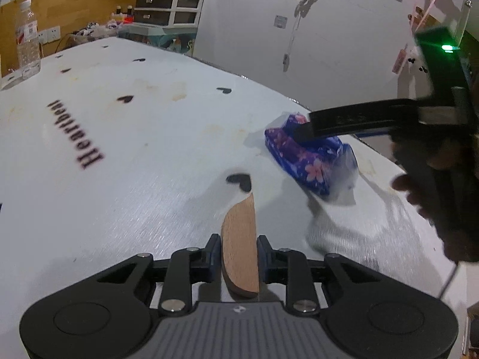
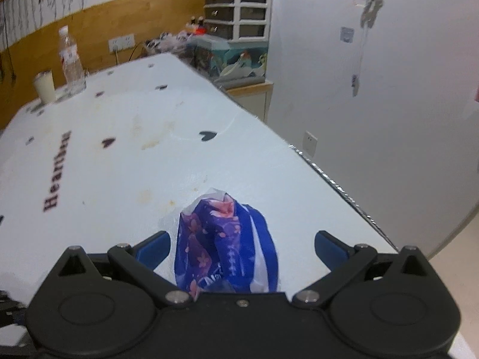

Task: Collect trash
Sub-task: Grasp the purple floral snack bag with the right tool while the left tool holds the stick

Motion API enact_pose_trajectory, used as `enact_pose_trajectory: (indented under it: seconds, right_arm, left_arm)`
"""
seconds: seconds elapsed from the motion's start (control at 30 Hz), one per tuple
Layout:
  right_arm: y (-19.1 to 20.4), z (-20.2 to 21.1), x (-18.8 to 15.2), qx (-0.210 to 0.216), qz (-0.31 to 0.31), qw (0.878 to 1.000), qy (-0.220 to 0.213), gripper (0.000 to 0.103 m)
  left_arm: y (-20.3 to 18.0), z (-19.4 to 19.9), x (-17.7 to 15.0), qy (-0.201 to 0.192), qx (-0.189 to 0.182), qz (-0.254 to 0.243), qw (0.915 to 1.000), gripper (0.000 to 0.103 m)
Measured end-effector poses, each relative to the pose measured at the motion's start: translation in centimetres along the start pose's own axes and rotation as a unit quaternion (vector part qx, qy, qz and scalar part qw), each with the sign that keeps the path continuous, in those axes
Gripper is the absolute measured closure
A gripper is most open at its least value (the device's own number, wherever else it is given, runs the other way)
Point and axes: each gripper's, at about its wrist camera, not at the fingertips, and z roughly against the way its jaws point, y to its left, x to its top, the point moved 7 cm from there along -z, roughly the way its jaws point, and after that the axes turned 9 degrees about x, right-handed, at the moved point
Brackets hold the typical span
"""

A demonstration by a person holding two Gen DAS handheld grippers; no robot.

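Gripping a flat, curved piece of pale brown wood (image 1: 240, 245) between its blue pads, my left gripper (image 1: 239, 246) was clamped tight on it, the wood's pointed tip reaching toward a black heart printed on the white table cover (image 1: 119, 209). Just beyond that heart and to its right lay the crumpled blue and purple plastic wrapper with pink blossoms (image 1: 311, 158), resting on the table near the cover's right edge. My right gripper (image 2: 242, 246) stood over that wrapper with its jaws spread wide, one blue finger on each side of the wrapper (image 2: 227, 245) and neither pad touching it; from the left wrist view one long black finger (image 1: 353, 121) of it crossed above the wrapper, and my hand (image 1: 419, 191) showed dark and blurred behind it. Left of the wrapper, the black word "Heartbeat" (image 1: 74, 134) ran across the cover among faint brownish stains. Far beyond the wrapper, at the table's back left corner, stood a clear plastic water bottle with a white cap (image 2: 70, 59) and beside it a white cup (image 2: 45, 86). Behind the table's far end rose a white unit of dark drawers (image 2: 239, 9).
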Motion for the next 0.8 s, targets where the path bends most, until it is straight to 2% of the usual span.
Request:
enact_pose_trajectory:
  seconds: [0.2, 0.27, 0.33, 0.4, 0.5, 0.6, 0.8]
  right_arm:
    - [1.7, -2.3, -0.9, 0.022, 0.035, 0.997, 0.058, 0.000]
    - [2.4, -2.7, -1.5, 0.025, 0.051, 0.996, 0.074, 0.003]
    - [3.0, -2.8, -2.1, 0.028, 0.062, 0.994, 0.084, 0.009]
    - [3.5, -2.3, -2.4, 0.042, 0.051, 0.995, 0.077, 0.028]
    - [3.9, -1.6, -2.7, 0.048, 0.029, 0.996, 0.075, 0.046]
    - [4.4, -0.5, -3.6, 0.047, 0.025, 0.995, 0.082, 0.056]
    - [4.2, 2.1, -5.8, 0.026, -0.005, 0.996, 0.090, 0.068]
  left_arm:
    - [0.5, 1.0, -0.8, 0.026, -0.005, -0.012, 0.9996, 0.076]
    - [0.5, 1.3, -0.9, 0.034, -0.004, -0.017, 0.9993, 0.076]
    - [0.5, 1.5, -1.1, 0.039, -0.001, -0.024, 0.9990, 0.076]
    - [0.4, 1.6, -1.2, 0.041, 0.003, -0.026, 0.9988, 0.076]
    - [0.2, 1.6, -1.2, 0.042, 0.009, -0.029, 0.9986, 0.076]
    - [0.1, 1.6, -1.2, 0.046, 0.015, -0.030, 0.9984, 0.076]
    - [0.0, 1.4, -0.9, 0.053, 0.020, -0.020, 0.9982, 0.076]
